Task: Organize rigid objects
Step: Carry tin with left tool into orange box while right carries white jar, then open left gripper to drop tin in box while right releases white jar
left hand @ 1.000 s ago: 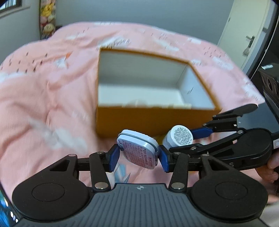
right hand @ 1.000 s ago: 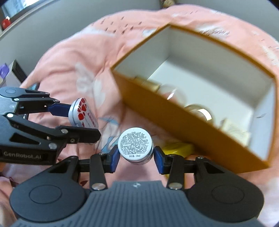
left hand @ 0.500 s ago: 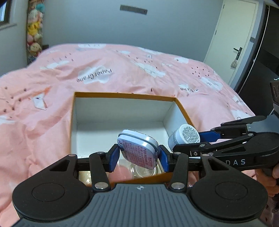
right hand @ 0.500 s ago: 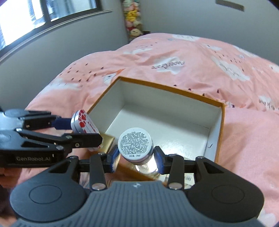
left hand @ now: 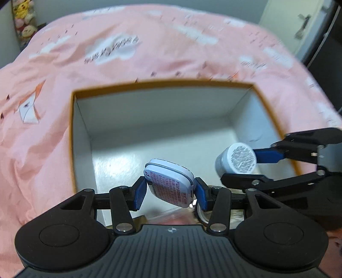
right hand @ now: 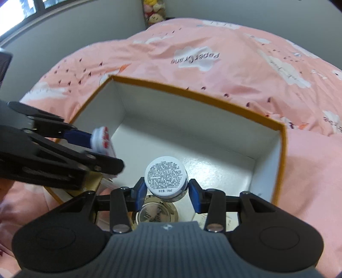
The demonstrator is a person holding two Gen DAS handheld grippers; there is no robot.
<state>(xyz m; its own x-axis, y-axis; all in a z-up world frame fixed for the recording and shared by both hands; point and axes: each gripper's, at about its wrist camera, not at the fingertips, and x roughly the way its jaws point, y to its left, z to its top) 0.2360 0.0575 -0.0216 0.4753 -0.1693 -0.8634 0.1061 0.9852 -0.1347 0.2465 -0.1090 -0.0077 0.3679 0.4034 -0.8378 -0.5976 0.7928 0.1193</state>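
Note:
My left gripper (left hand: 170, 190) is shut on a small white tin (left hand: 170, 186) with red print, held over the near part of an open orange box (left hand: 73, 136) with a white inside. My right gripper (right hand: 167, 190) is shut on a small round white jar (right hand: 165, 178) with a printed label, also held above the box (right hand: 198, 94). The jar shows in the left wrist view (left hand: 236, 158), and the tin shows in the right wrist view (right hand: 102, 139) with red paw marks. Both grippers hang side by side over the box's near edge.
The box lies on a pink quilt (left hand: 149, 42) with white cloud prints. Inside it, near the front wall, lie a round metal tin (right hand: 157, 215) and other small items, partly hidden. Plush toys (right hand: 152, 12) stand by the grey wall. A door (left hand: 299, 23) is at right.
Both grippers, still holding the tin and the jar, have moved forward and tilted down over the box; the view now looks into its inside rather than across the bed.

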